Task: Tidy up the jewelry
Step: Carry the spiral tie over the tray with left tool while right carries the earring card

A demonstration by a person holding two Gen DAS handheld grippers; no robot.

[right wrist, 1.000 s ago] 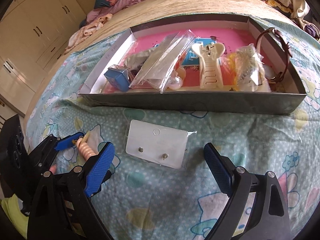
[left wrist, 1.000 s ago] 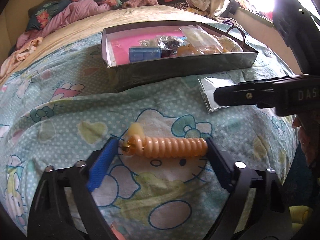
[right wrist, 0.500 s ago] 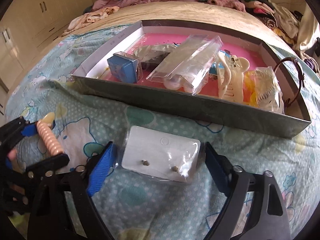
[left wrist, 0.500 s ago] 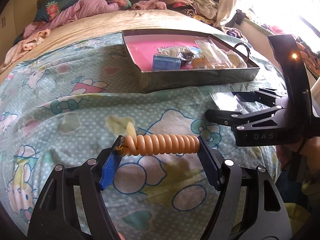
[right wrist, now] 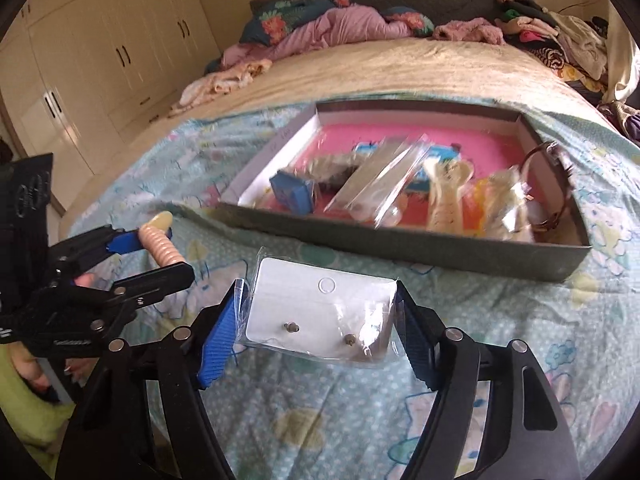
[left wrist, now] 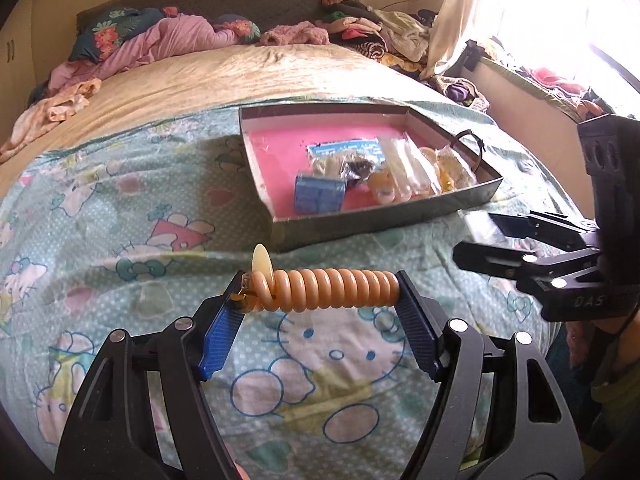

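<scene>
- On the bed, a cartoon-print sheet (left wrist: 120,208) lies under a shallow box (left wrist: 384,216) with a pink floor, and both grippers are raised above the sheet on the near side of the box.
- The left gripper (left wrist: 320,292) pinches a peach coiled hair tie (left wrist: 332,290) end to end between its blue pads (left wrist: 220,332); a pale oval tag stands up at the coil's left end.
- The right gripper (right wrist: 320,320) has a white earring card (right wrist: 320,308) in a clear sleeve between its jaws, which are closing; both pads touch the sleeve's edges, and the card is clear of the sheet. Two small studs sit on the card.
- Inside the box lie a small blue box (right wrist: 294,194), clear plastic bags (right wrist: 380,180), a cream hair claw (right wrist: 446,196) and a brown bangle (right wrist: 560,184) leaning at the right wall.
- In the left wrist view the right gripper is to the right of the coil, near the box's front corner.
- Crumpled clothes (left wrist: 160,40) pile at the bed's far end, and white wardrobe doors (right wrist: 100,60) stand to the left.
</scene>
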